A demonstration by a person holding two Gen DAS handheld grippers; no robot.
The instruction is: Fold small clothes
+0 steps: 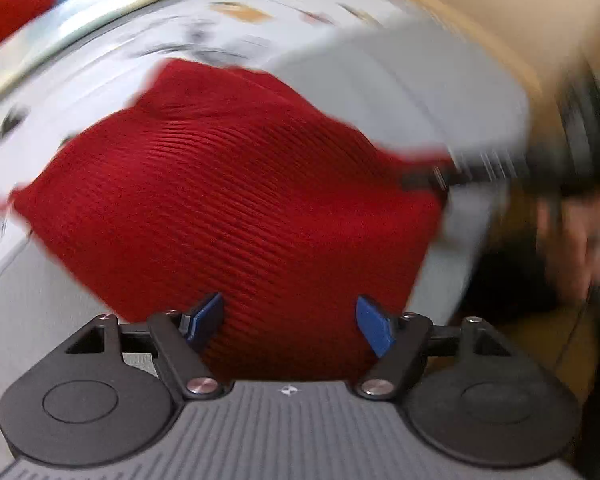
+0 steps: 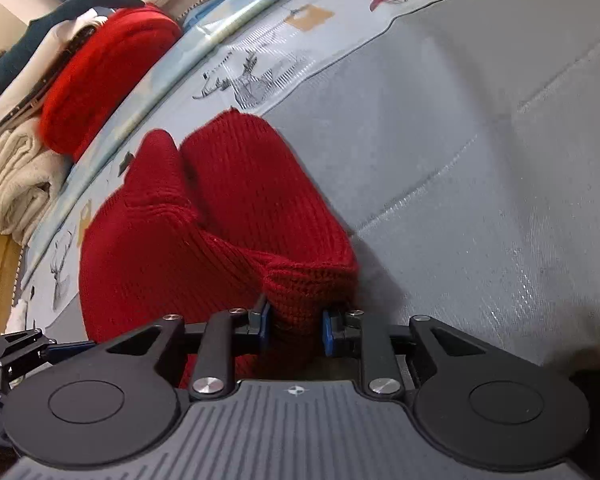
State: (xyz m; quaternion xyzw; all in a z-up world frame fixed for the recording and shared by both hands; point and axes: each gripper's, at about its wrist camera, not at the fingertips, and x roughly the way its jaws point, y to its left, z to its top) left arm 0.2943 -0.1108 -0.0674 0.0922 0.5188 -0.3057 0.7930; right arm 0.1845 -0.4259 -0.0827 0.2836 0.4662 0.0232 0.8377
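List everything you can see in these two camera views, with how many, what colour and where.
knitted garment: one, red, lying bunched on the bed cover
bed cover: one, grey with a printed pale-blue border, beneath the garment
second red knit: one, red, on the pile at far left
folded towels: a stack, cream, far left under the red knit
left gripper: one, black with blue pads, open over the garment
right gripper: one, black with blue pads, closed on a garment fold

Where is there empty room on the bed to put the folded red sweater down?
The plain grey bedspread right of the red sweater is bare, bordered above by the printed strip. The left is crowded: a red bundle and cream towels.
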